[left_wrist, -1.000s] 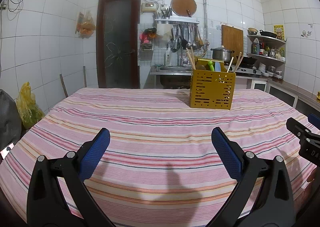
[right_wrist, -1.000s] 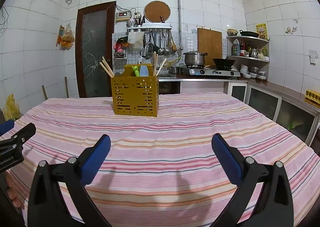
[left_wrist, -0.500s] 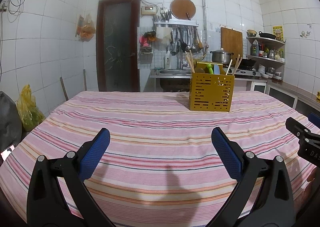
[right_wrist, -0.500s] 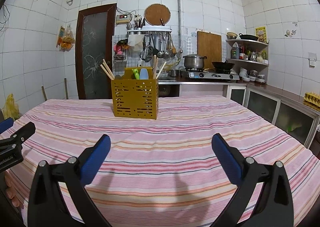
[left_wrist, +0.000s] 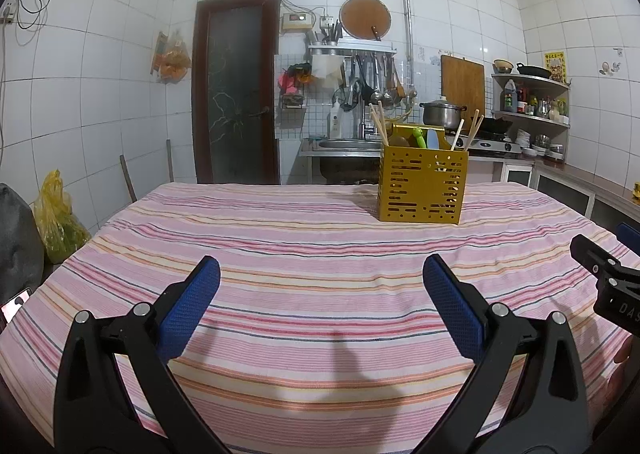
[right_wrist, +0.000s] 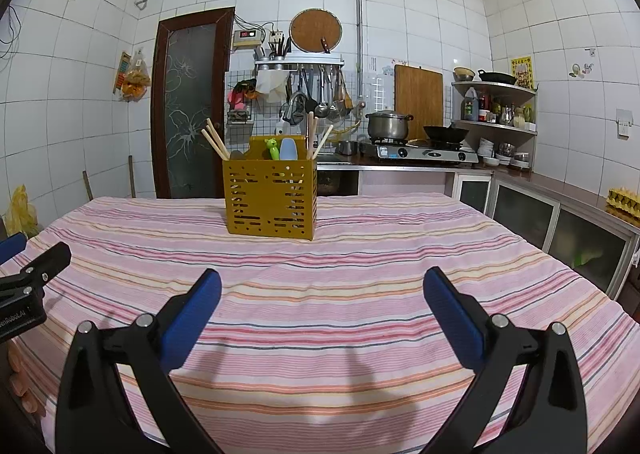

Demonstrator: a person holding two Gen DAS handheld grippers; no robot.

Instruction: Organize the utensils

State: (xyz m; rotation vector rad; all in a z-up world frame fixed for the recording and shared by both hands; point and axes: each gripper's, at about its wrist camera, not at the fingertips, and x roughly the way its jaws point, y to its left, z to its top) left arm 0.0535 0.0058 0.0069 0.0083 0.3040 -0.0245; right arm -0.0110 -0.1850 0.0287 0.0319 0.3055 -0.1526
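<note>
A yellow slotted utensil holder (left_wrist: 422, 186) (right_wrist: 271, 197) stands upright near the far edge of the striped tablecloth. Wooden chopsticks (right_wrist: 215, 144), a green-handled utensil (right_wrist: 273, 149) and a pale blue spoon (right_wrist: 287, 149) stick up out of it. My left gripper (left_wrist: 321, 278) hovers over the near part of the table, open, with nothing between its blue pads. My right gripper (right_wrist: 322, 280) is likewise open and empty, well short of the holder. Each gripper's tip shows at the edge of the other's view.
The pink striped tablecloth (right_wrist: 360, 254) covers the whole table. Behind it are a sink counter, a gas stove with a steel pot (right_wrist: 387, 125) and wok, hanging ladles, corner shelves and a dark door (left_wrist: 236, 94). A yellow bag (left_wrist: 56, 222) sits on the floor at the left.
Both cameras have tilted up a little, so the holder and table sit lower in view. Both grippers stay open and empty.
</note>
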